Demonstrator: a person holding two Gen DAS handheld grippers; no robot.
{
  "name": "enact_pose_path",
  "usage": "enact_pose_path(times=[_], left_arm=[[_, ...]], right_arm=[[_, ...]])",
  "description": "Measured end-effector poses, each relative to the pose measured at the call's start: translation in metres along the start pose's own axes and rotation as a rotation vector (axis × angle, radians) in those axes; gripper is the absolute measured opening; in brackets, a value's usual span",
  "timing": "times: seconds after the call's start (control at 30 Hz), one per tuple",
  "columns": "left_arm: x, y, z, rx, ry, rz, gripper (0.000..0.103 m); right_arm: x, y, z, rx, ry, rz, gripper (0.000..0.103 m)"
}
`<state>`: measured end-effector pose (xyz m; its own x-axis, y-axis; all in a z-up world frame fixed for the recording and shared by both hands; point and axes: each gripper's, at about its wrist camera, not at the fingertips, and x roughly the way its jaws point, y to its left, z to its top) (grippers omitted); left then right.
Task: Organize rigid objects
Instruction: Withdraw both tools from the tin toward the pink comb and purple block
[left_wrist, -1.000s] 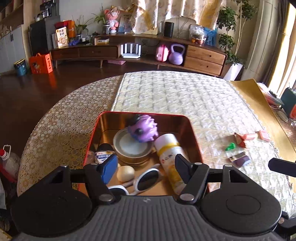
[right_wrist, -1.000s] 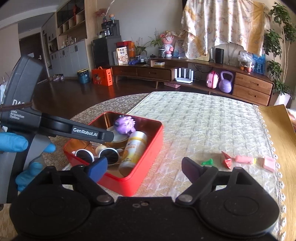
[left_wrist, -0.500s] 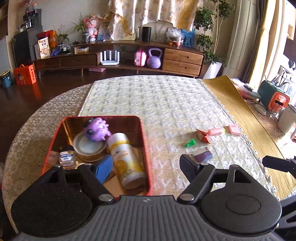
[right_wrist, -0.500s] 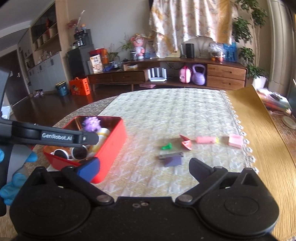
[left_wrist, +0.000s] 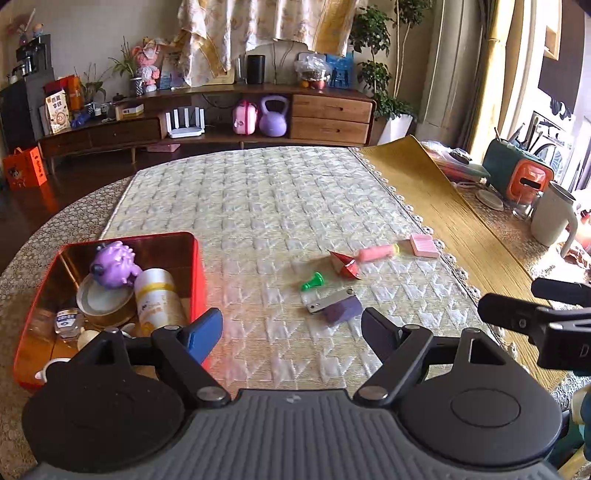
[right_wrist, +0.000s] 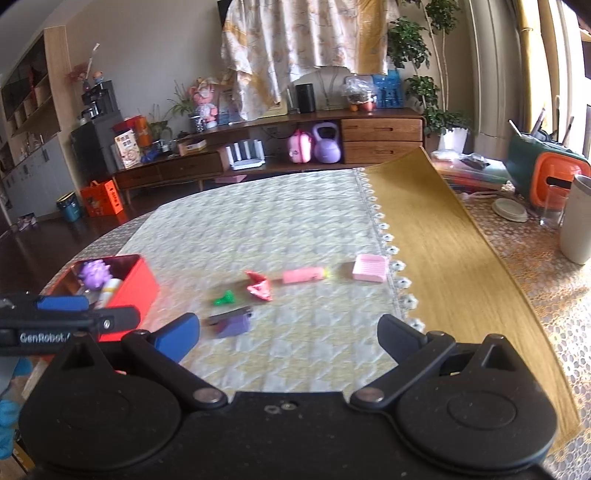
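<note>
Hovering: both empty hand-held grippers, left (left_wrist: 291, 328) and right (right_wrist: 288, 332), jaws apart, above table.

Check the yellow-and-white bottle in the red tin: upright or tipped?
Tipped. The bottle lies on its side in the red tin, its round end toward the purple spiky toy.

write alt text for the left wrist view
The open left gripper hovers over a quilted table, empty. A red tin at left holds a purple toy, a bottle and a dish; small items lie loose ahead, including a green peg and a pink block.
</note>
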<state>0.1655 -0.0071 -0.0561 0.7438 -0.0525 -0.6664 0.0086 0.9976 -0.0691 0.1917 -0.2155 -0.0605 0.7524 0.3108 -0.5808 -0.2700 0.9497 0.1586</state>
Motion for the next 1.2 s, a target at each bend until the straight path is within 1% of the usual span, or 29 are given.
enact_pose_path(times=[0.17, 0.27, 0.43, 0.53, 0.7, 0.8, 0.9, 1.1, 1.17, 1.2], left_arm=[[0.016, -0.019, -0.003, 0.031, 0.021, -0.037, 0.082], [0.027, -0.027, -0.003, 0.041, 0.039, -0.053, 0.082], [0.048, -0.034, -0.002, 0.044, 0.074, -0.041, 0.082], [0.061, -0.036, -0.001, 0.03, 0.093, -0.032, 0.082], [0.081, -0.039, -0.001, 0.002, 0.121, -0.023, 0.082], [0.092, -0.041, -0.001, -0.021, 0.139, -0.017, 0.082], [0.101, -0.044, 0.001, -0.031, 0.148, -0.006, 0.082], [0.116, -0.043, 0.002, -0.096, 0.168, 0.005, 0.082], [0.121, -0.042, 0.002, -0.115, 0.176, 0.003, 0.082], [0.123, -0.041, 0.002, -0.124, 0.178, 0.0, 0.082]], right_arm=[[0.012, -0.021, 0.009, -0.035, 0.004, -0.015, 0.103], [0.024, -0.034, 0.015, -0.08, 0.018, 0.007, 0.103], [0.051, -0.053, 0.028, -0.154, 0.061, 0.048, 0.103], [0.068, -0.061, 0.034, -0.209, 0.074, 0.044, 0.103], [0.097, -0.076, 0.041, -0.224, 0.093, 0.05, 0.103], [0.11, -0.081, 0.045, -0.243, 0.095, 0.078, 0.102], [0.123, -0.085, 0.049, -0.276, 0.096, 0.134, 0.102], [0.153, -0.089, 0.058, -0.371, 0.132, 0.205, 0.1], [0.162, -0.09, 0.06, -0.395, 0.147, 0.228, 0.099], [0.165, -0.091, 0.061, -0.404, 0.153, 0.246, 0.096]])
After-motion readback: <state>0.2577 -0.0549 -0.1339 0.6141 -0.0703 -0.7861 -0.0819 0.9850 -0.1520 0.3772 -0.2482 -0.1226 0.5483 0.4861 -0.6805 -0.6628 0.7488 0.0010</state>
